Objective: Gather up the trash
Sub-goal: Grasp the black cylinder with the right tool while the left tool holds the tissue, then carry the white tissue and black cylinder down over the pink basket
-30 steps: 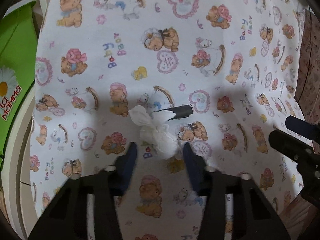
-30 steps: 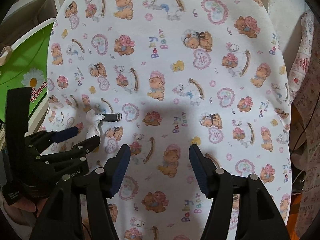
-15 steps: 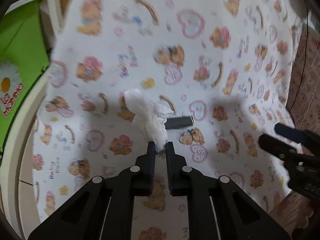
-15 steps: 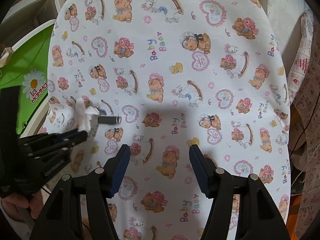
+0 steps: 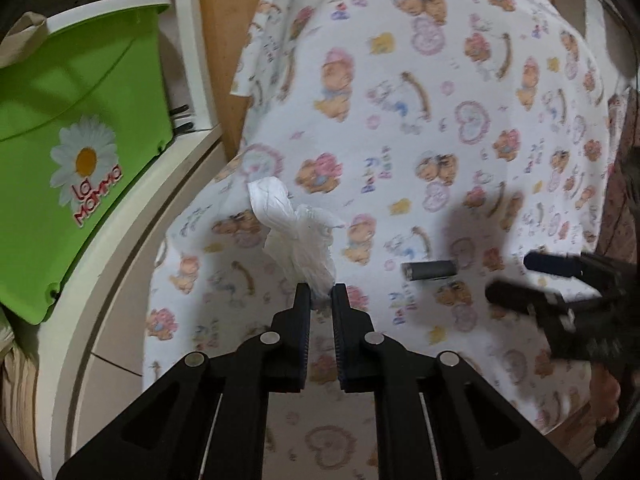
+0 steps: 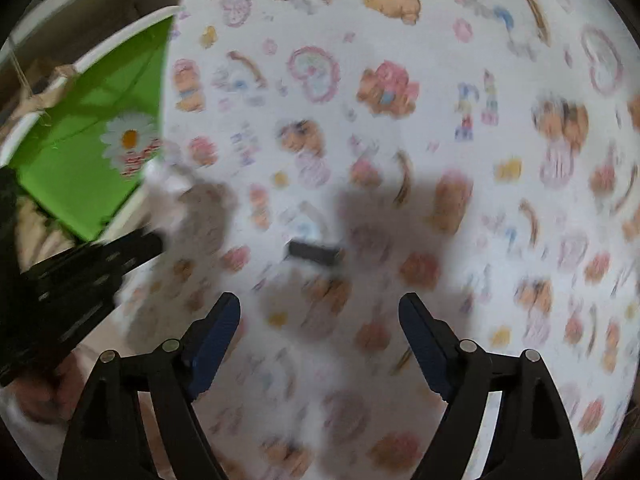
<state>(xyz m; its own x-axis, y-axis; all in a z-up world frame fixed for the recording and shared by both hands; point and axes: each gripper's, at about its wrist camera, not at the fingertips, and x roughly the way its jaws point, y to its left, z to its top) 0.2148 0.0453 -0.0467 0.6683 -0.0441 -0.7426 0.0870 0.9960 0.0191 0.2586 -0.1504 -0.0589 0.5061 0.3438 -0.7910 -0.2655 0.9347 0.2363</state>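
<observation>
1. While the left gripper pinches the white tissue wad off the cloth, the right gripper is opening, with nothing inside.
2. Just ahead of it lies the dark little tube, lying sideways.
3. Farther left waits the green bin.

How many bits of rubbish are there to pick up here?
2. A crumpled white tissue is pinched in the left gripper, lifted off the cloth. A small dark tube lies on the patterned cloth. More may lie outside the views.

Left gripper clamped; right gripper jaws opening.
</observation>
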